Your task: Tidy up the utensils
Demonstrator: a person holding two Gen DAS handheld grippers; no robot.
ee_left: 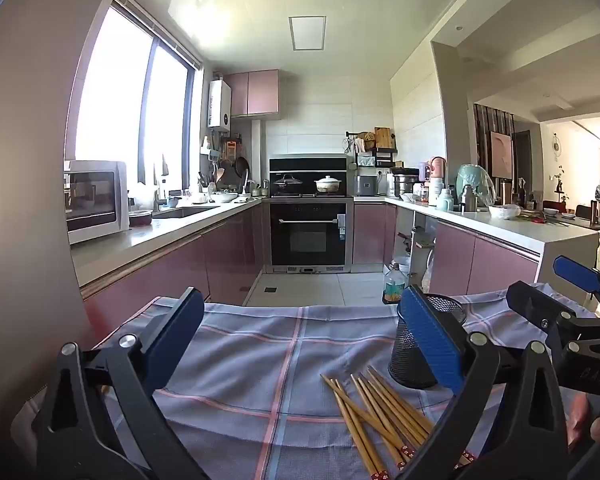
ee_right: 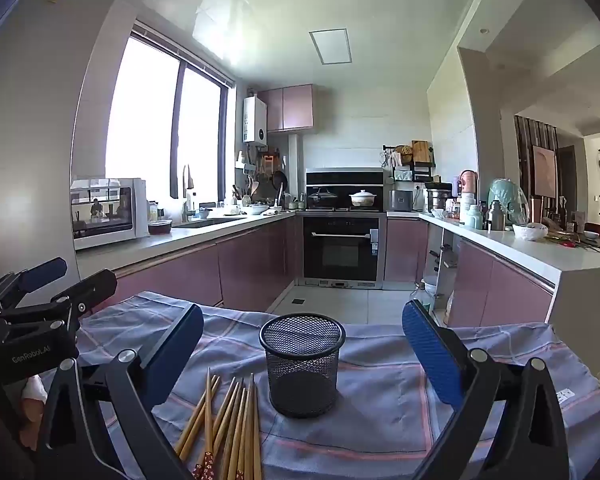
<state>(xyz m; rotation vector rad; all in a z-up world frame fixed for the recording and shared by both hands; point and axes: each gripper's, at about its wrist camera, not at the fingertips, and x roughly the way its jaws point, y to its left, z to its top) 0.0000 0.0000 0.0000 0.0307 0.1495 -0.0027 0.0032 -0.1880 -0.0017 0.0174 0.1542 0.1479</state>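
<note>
**Both grippers wide open over the chopsticks and cup**

The left gripper (ee_left: 300, 344) has its blue-padded fingers (ee_left: 430, 340) spread as far apart as they go, with nothing between them but cloth. The right gripper (ee_right: 302, 354) is equally wide, holding nothing; the cup (ee_right: 302, 364) stands on the table in the gap between its fingers, untouched.

The chopsticks (ee_right: 228, 428) are a loose bundle of tan bamboo sticks with red patterned ends, lying flat near the table's near edge, just beside the cup and slightly fanned. The cup is a black wire-mesh cylinder, upright, round-rimmed and see-through. Both rest on a blue-grey plaid cloth (ee_right: 380, 400) with pink stripes, which covers the table. Beyond the table's far edge is a kitchen with an oven (ee_right: 342, 246).
</note>
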